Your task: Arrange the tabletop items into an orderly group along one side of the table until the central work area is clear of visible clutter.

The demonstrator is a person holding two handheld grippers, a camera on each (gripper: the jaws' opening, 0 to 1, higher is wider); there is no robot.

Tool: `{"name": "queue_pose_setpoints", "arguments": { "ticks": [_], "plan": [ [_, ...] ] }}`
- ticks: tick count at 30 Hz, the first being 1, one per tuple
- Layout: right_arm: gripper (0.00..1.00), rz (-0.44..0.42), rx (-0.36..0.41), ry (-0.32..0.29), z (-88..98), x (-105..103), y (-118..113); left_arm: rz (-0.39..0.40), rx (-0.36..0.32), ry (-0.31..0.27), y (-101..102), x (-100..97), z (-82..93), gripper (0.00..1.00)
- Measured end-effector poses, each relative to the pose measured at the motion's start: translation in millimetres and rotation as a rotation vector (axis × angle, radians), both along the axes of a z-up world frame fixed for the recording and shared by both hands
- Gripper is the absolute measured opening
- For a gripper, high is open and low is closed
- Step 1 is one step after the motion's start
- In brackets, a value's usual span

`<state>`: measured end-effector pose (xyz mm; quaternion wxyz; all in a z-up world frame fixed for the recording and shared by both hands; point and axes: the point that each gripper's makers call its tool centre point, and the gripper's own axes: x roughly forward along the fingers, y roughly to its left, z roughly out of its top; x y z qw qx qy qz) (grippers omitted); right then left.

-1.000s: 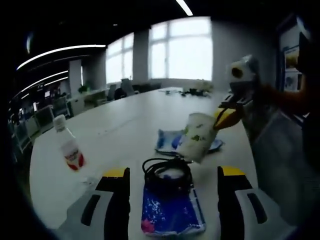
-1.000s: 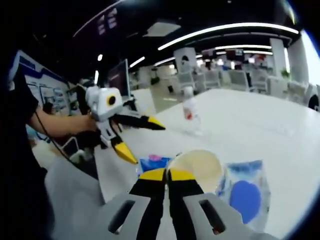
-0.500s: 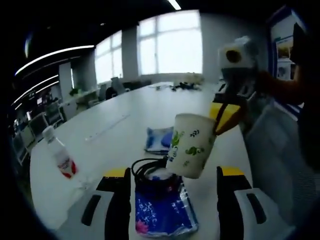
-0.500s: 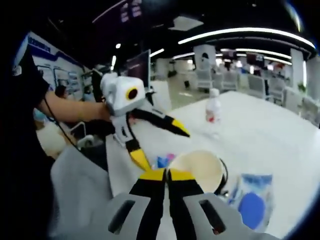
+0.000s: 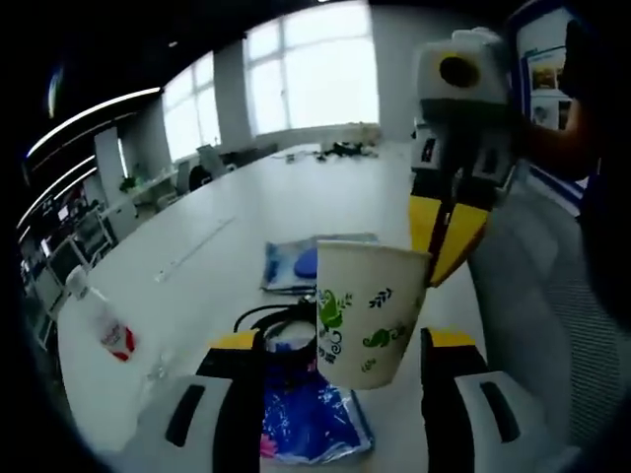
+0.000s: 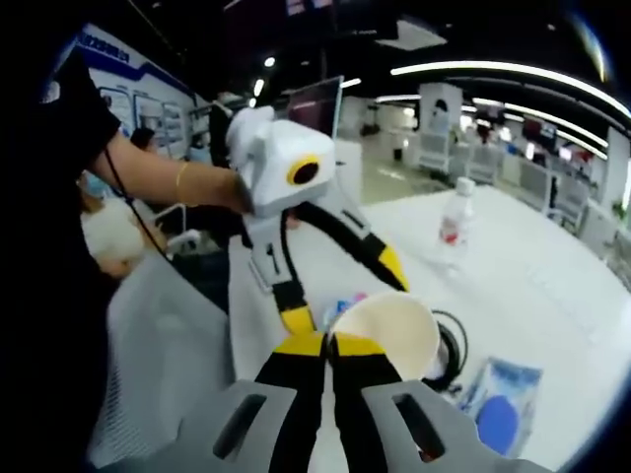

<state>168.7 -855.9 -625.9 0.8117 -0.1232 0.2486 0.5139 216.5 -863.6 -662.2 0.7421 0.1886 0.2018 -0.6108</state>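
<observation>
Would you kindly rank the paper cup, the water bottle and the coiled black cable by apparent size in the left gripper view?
1. Paper cup, though nearest the camera.
2. Coiled black cable, partly hidden.
3. Water bottle, farther away, so unsure.

We see windows [image 5: 311,84] glaring beyond the left tongs, ceiling strips [image 6: 513,74] above the right; dim foreground, soft focus, edges bowed.

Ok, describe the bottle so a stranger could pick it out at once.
On the long white table, look past the black cable coil toward the far edge. There stands a small clear plastic bottle with a white cap and red label, alone and upright, apart from the flat blue packets.
</observation>
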Motion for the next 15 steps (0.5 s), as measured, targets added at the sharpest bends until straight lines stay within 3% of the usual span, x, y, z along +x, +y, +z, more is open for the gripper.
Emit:
{"name": "queue_pose_setpoints", "arguments": {
  "ticks": [15],
  "plan": [
    [0.00,0.076,-0.069,-0.026,-3.1,-11,3,-0.057,0.047,0.029,-4,-16.1,-5.5,0.45]
  ]
}}
